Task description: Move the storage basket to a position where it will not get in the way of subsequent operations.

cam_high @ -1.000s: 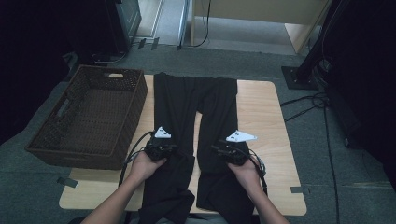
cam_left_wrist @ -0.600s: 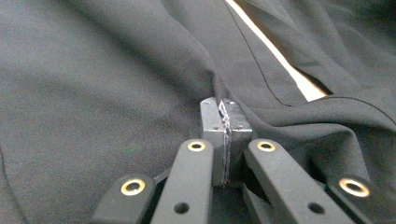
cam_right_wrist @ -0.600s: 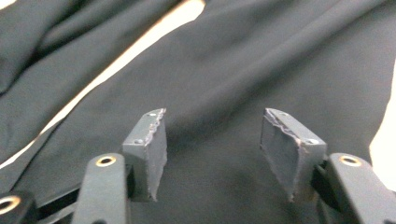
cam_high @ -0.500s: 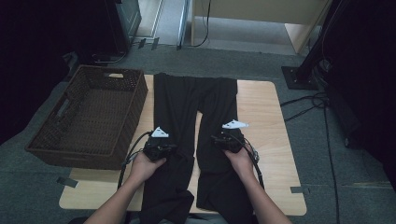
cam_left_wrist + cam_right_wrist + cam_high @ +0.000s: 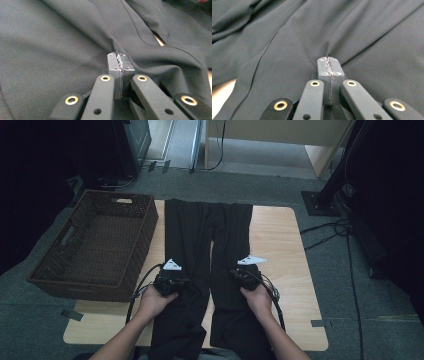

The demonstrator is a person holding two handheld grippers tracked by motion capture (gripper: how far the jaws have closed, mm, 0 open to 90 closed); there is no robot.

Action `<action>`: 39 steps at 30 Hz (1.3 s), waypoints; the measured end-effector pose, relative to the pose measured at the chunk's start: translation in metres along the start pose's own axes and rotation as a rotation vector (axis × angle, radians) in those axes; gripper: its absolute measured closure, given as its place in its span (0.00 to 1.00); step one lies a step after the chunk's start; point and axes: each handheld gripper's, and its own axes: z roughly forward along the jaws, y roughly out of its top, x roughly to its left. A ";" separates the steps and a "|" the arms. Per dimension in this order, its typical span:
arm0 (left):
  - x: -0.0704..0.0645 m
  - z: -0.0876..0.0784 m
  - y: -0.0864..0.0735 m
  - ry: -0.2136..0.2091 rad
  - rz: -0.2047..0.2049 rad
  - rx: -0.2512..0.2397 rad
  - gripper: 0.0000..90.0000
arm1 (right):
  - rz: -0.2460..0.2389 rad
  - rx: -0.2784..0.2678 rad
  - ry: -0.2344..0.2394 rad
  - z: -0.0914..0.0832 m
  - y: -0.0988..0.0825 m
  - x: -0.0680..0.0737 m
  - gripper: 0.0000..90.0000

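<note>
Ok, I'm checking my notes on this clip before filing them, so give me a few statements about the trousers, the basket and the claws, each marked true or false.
1. The black trousers lie flat on the wooden table. True.
2. The wicker basket holds folded clothes. False: it is empty.
3. The left claw is shut on a fold of trouser fabric. True.
4. The right claw hovers open above the table. False: it has just closed and pinches the fabric.
5. The basket sits to the trousers' right. False: it is on their left.
</note>
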 end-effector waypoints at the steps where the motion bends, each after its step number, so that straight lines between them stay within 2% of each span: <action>1: -0.003 -0.002 -0.002 -0.008 -0.003 0.001 1.00 | -0.009 0.010 0.002 -0.005 -0.004 0.003 1.00; 2: -0.006 -0.002 -0.004 -0.022 -0.005 0.012 1.00 | -0.020 0.017 0.013 -0.009 -0.008 0.005 1.00; 5: -0.019 -0.003 -0.011 -0.032 0.034 0.036 1.00 | -0.022 0.036 0.042 -0.023 -0.022 0.013 1.00; 7: -0.026 -0.004 -0.014 -0.037 0.041 0.045 1.00 | -0.013 0.044 0.082 -0.030 -0.031 0.019 1.00; 10: -0.030 -0.006 -0.020 -0.041 0.026 0.030 1.00 | -0.030 0.058 0.109 -0.038 -0.039 0.029 1.00; 12: -0.029 -0.007 -0.021 -0.042 0.013 0.027 1.00 | -0.056 0.026 0.096 -0.041 -0.038 0.032 0.93; 13: -0.029 -0.007 -0.021 -0.046 0.010 0.030 1.00 | -0.066 -0.008 0.095 -0.042 -0.035 0.032 0.84; 16: -0.028 -0.006 -0.021 -0.050 -0.001 0.024 1.00 | -0.076 -0.097 0.072 -0.040 -0.019 0.028 0.71; 17: -0.027 -0.006 -0.021 -0.051 0.000 0.023 1.00 | -0.072 -0.117 0.065 -0.037 -0.013 0.026 0.66; 21: -0.027 -0.006 -0.022 -0.047 -0.003 0.015 1.00 | -0.038 -0.162 0.005 -0.019 0.012 0.014 0.59; 24: -0.028 -0.006 -0.022 -0.039 -0.004 0.013 1.00 | -0.007 -0.159 -0.031 -0.004 0.028 0.003 0.55; 27: -0.029 -0.007 -0.023 -0.032 0.000 0.008 1.00 | 0.001 -0.166 -0.080 0.014 0.042 -0.010 0.54; 31: -0.030 -0.007 -0.025 -0.024 -0.006 -0.001 1.00 | 0.038 -0.117 -0.124 0.037 0.053 -0.023 0.53; 34: -0.030 -0.008 -0.026 -0.024 -0.013 -0.007 1.00 | 0.059 -0.107 -0.138 0.048 0.058 -0.027 0.53; 38: -0.029 -0.008 -0.027 -0.026 -0.022 -0.013 1.00 | 0.035 -0.095 -0.163 0.057 0.062 -0.024 0.56; 39: -0.029 -0.008 -0.027 -0.026 -0.026 -0.014 1.00 | 0.026 -0.078 -0.176 0.060 0.062 -0.023 0.57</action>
